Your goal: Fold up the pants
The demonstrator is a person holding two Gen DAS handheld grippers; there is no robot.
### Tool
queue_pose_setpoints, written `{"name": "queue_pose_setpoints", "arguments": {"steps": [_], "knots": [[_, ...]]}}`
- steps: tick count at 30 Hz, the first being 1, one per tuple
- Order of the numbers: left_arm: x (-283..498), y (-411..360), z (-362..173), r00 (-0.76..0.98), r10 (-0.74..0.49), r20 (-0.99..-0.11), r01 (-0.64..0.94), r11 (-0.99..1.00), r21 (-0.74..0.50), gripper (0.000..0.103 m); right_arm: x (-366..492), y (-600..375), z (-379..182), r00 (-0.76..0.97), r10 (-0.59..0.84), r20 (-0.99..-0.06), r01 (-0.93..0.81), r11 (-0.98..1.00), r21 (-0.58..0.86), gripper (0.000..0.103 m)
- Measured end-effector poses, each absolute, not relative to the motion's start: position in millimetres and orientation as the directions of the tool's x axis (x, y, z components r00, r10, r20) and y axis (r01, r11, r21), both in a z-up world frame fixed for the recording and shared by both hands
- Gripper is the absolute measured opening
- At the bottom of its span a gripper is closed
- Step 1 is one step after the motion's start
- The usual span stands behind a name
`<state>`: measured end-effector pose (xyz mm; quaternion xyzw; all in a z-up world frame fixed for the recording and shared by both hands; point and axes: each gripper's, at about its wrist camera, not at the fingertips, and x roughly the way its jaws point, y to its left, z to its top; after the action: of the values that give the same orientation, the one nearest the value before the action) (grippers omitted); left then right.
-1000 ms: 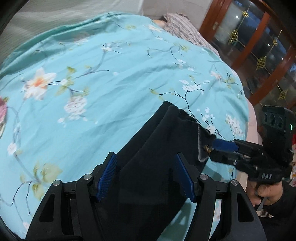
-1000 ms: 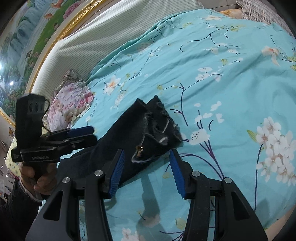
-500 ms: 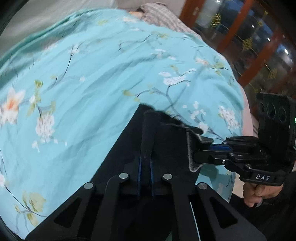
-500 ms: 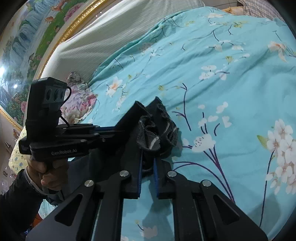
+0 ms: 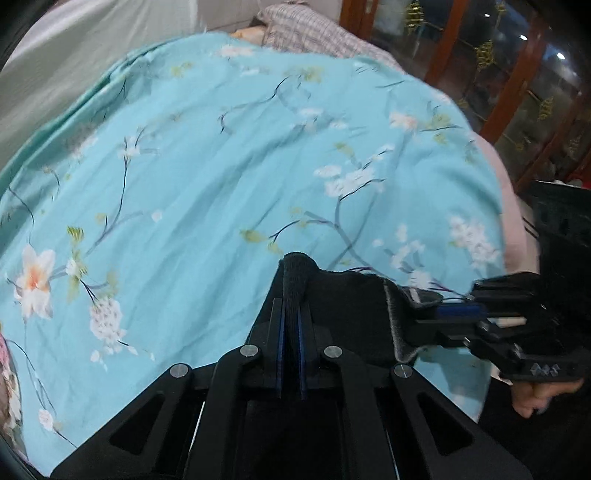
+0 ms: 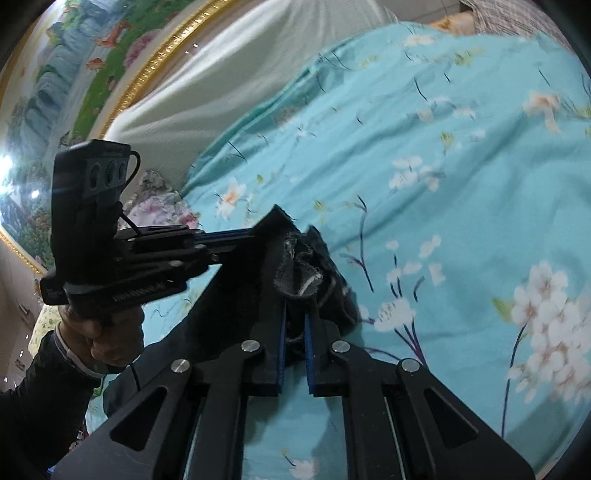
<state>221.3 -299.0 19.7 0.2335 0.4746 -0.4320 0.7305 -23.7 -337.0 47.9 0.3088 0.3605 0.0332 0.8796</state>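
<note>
The black pants (image 5: pixel 347 299) hang by one end between my two grippers, lifted above the turquoise floral bedcover (image 5: pixel 207 177). My left gripper (image 5: pixel 291 317) is shut on a fold of the pants' edge. My right gripper (image 6: pixel 295 325) is shut on the bunched other corner of the pants (image 6: pixel 295 266), which shows a grey inner lining. In the left wrist view the right gripper (image 5: pixel 458 310) pinches the cloth at the right. In the right wrist view the left gripper (image 6: pixel 236 236) grips it at the left. The rest of the pants hangs below, hidden.
A striped white headboard cushion (image 6: pixel 236 74) and a gold-framed painting (image 6: pixel 74 74) lie beyond the bed. A floral pillow (image 6: pixel 159 206) sits at the left. A plaid blanket (image 5: pixel 310 29) lies at the far end. Wooden glass doors (image 5: pixel 517 74) stand at the right.
Both grippers went from open beside the pants' end to shut on it. They have since lifted the cloth off the bedcover and spread it between them.
</note>
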Motion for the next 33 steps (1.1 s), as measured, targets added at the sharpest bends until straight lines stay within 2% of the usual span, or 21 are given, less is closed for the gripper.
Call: {"name": "queue_pose_setpoints", "arguments": {"steps": [4,6,8,9,10,14,18,19,20,21,22,24,33], "knots": [[223.6,-299.2,19.0,0.16,-0.407,-0.899,0.848,0.523,-0.086,0.012,-24.7,-334.4,46.3,0.72,0.27,-0.639,0.183,0.814,0.551,0.013],[224.8,-297.7,23.4,0.159,-0.413,-0.897,0.851,0.518,-0.087,0.015,-27.3,-335.3,49.9,0.724,0.25,-0.643,0.187,0.826,0.531,0.017],[230.2,-293.6,25.5,0.153,-0.411,-0.898,0.839,0.534,-0.101,0.03,-29.3,-337.4,51.1,0.723,0.237,-0.649,0.199,0.828,0.525,0.035],[233.1,-291.7,25.6,0.143,-0.415,-0.898,0.834,0.54,-0.117,0.04,-29.7,-339.2,50.1,0.722,0.244,-0.647,0.203,0.82,0.535,0.039],[236.1,-289.4,24.7,0.126,-0.421,-0.898,0.829,0.542,-0.138,0.043,-30.3,-340.8,48.4,0.724,0.254,-0.642,0.204,0.809,0.551,0.041],[246.2,-289.8,8.2,0.042,-0.403,-0.914,0.807,0.553,-0.206,0.048,-28.0,-340.3,38.0,0.706,0.29,-0.646,0.209,0.786,0.581,0.041],[255.2,-295.3,-10.0,-0.031,-0.408,-0.913,0.783,0.558,-0.275,0.046,-23.5,-341.7,23.2,0.7,0.341,-0.627,0.212,0.739,0.639,0.041],[257.0,-296.4,-11.7,-0.045,-0.42,-0.906,0.777,0.555,-0.296,0.043,-22.1,-341.4,22.5,0.702,0.344,-0.623,0.209,0.737,0.643,0.041],[258.5,-297.7,-12.6,-0.064,-0.437,-0.897,0.771,0.549,-0.323,0.039,-20.5,-341.4,21.4,0.704,0.353,-0.616,0.201,0.733,0.65,0.038],[259.3,-299.6,-13.5,-0.081,-0.45,-0.889,0.767,0.542,-0.344,0.026,-19.4,-341.7,20.5,0.707,0.358,-0.61,0.197,0.729,0.656,0.032],[258.9,-301.2,-13.5,-0.093,-0.458,-0.884,0.765,0.536,-0.358,0.019,-18.4,-342.3,19.2,0.706,0.358,-0.611,0.198,0.729,0.656,0.016],[256.7,-303.2,-9.3,-0.075,-0.465,-0.882,0.772,0.533,-0.347,0.012,-17.3,-348.0,14.5,0.708,0.368,-0.603,0.205,0.71,0.674,0.013],[244.6,-277.2,27.4,-0.001,-0.568,-0.823,0.75,0.543,-0.376,0.01,-25.5,-351.9,44.0,0.752,0.347,-0.561,0.144,0.744,0.653,0.011]]}}
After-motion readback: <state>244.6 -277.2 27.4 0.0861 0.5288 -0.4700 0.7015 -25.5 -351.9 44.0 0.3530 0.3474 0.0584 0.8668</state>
